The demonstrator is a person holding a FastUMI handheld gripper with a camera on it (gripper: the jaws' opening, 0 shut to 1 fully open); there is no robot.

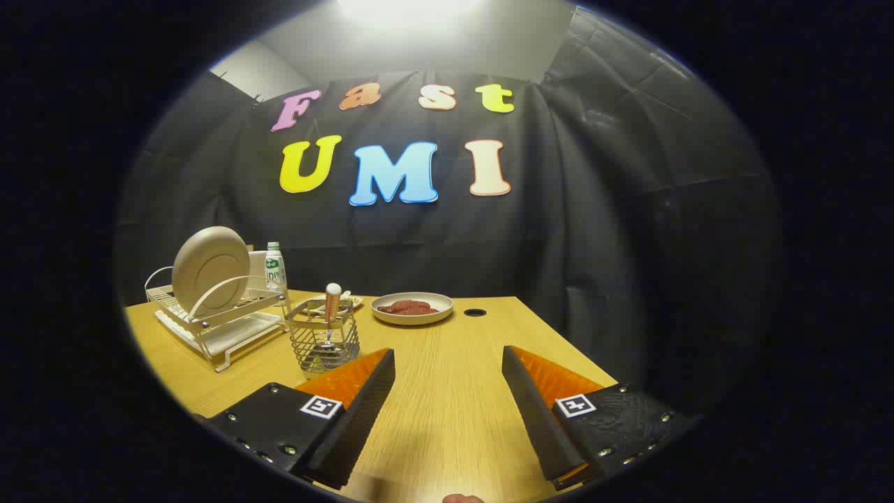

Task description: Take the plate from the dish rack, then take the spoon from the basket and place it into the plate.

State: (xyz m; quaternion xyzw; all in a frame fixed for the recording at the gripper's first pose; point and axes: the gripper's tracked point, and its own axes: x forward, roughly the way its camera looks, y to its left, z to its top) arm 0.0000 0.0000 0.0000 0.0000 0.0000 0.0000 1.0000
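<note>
The gripper is hanging released over the table, its fingers spread wide with bare wood between them. The basket, just ahead of the left finger, is holding the spoon, which is standing handle up. Left of the basket, the rack is carrying the plate on edge. Behind the rack a bottle is standing; its label is too small to read. Right of the basket and farther back, a dish is holding something reddish.
</note>
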